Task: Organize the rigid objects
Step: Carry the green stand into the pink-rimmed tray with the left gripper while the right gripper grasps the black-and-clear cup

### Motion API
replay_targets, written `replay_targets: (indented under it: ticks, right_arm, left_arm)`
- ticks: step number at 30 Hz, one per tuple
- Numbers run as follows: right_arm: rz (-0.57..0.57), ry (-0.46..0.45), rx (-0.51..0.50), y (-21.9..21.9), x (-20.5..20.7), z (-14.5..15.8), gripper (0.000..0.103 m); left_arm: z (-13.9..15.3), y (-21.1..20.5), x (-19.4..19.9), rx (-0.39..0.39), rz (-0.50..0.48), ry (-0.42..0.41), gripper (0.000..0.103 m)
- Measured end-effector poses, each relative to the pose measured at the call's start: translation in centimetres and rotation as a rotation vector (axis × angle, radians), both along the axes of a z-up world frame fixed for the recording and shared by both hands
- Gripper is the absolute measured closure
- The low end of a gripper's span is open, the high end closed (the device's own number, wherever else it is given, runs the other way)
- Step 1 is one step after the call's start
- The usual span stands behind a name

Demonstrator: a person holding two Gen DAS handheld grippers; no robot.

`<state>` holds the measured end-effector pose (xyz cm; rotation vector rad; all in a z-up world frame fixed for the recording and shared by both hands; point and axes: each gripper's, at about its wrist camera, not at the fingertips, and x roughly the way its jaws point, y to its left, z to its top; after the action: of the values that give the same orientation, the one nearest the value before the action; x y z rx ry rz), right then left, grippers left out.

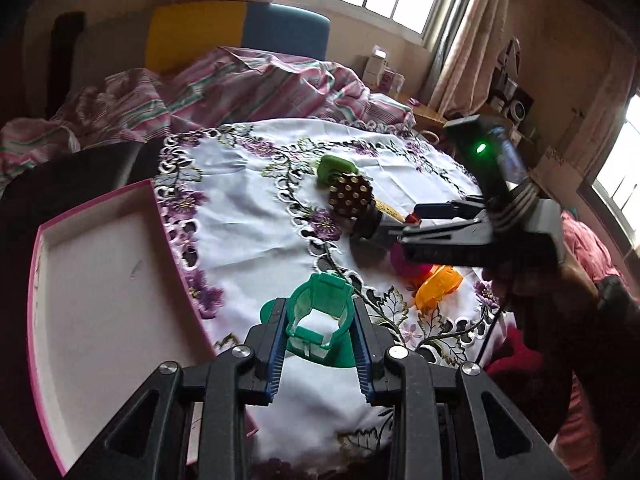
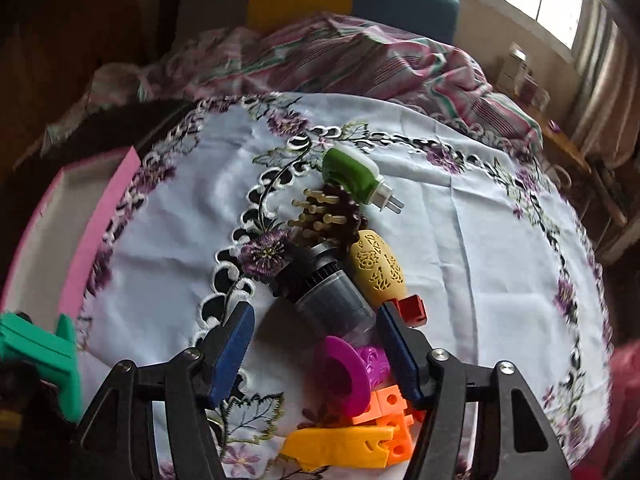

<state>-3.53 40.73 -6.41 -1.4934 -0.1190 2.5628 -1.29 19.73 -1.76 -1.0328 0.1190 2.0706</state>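
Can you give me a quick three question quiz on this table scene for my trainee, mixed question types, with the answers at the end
1. True or false: the left gripper is shut on the green plastic piece.
2. Which thing lies farthest from the right gripper? A) magenta spool B) green plug-in device C) orange blocks
3. Fill in: the pink-edged box sits at the ____ side of the left wrist view.

Key
1. True: its pads press on both sides of the piece, lifted off the embroidered tablecloth.
2. B: it lies beyond the bristled brush.
3. Left; no object shows inside it.
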Motion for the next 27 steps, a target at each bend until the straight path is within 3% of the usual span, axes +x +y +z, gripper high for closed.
replay_targets:
  ticks: [3,6,8,9,16,21,27]
  right_arm:
    - [0.031,-0.061,0.098,-0.2,-1.4,-1.2,0.038]
    - [0.052,-0.118,0.124,0.0,-2.7,-2.5,0.039]
    - [0.035,-0.152,0.146,0.0,-3.2,-3.5,0.055]
    - [0.023,-0.143,0.148,-0.1,-3.3,-3.4,0.055]
    - [0.009,-0.027,-0.1,-1.9,-2.5,-2.4,0.058]
    - [0.001,-0.01,-0.116,-2.1,-2.5,-2.6,0.058]
    - [0.004,-0.008,-0.107,-2.0,-2.5,-2.7,0.058]
  left_arm:
    - [0.4,-1.8,-0.4,0.022,0.039,-0.009,0.073]
    - [0.7,-3.7,-0.9,0.037,0.08,-0.013,0.073]
    - [0.8,-5.1,-1.5,0.038,0.115,-0.009,0.073]
    - [0.8,-5.7,-1.9,0.034,0.129,-0.002,0.073]
    - [0.2,-11.2,-8.0,-0.017,0.319,0.02,0.073]
    - [-1.2,-13.5,-12.7,-0.06,0.412,0.0,0.073]
    - [-2.6,-12.9,-16.6,-0.103,0.43,-0.008,0.073]
